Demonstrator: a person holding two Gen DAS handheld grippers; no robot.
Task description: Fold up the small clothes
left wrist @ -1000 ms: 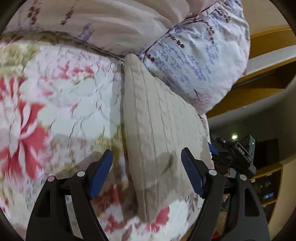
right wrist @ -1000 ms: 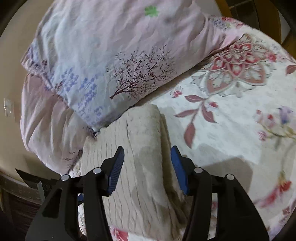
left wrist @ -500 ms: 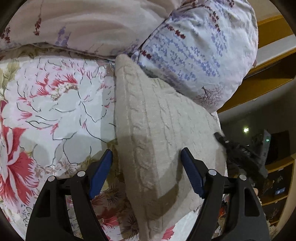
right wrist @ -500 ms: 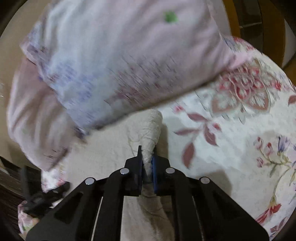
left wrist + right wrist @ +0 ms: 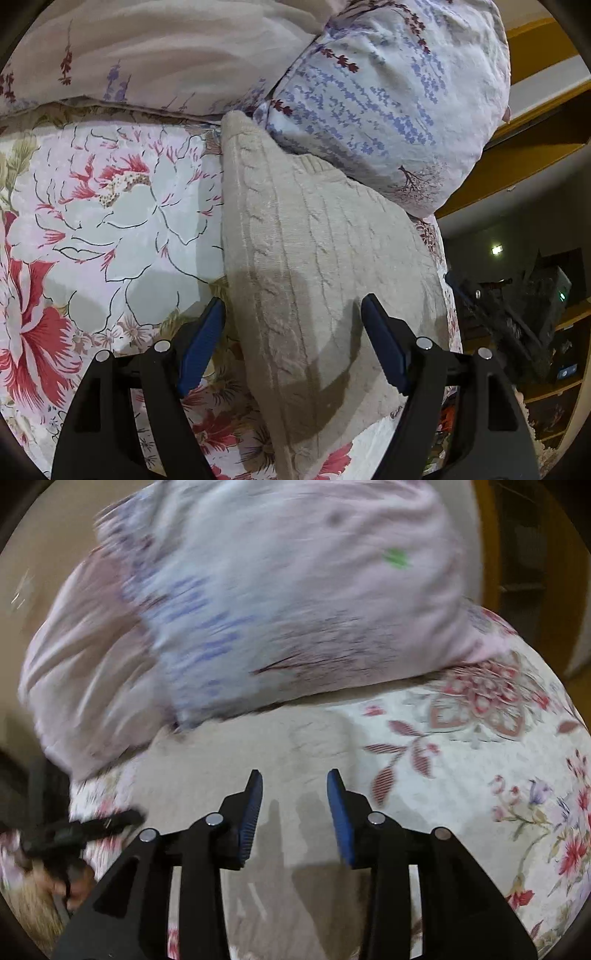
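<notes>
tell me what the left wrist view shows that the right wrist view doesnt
Only the left wrist view shows the sweater's cable-knit ribs sharply, and the big red flower print. Only the right wrist view shows the green mark on the pillow, though that view is blurred. Both show the beige knit sweater lying folded on the floral bedsheet against the lavender-print pillow, and both the left gripper and the right gripper are open.

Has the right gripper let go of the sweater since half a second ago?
Yes. The right gripper has opened; its jaws were pinched on the sweater fold below the pillow, and now stand apart.
</notes>
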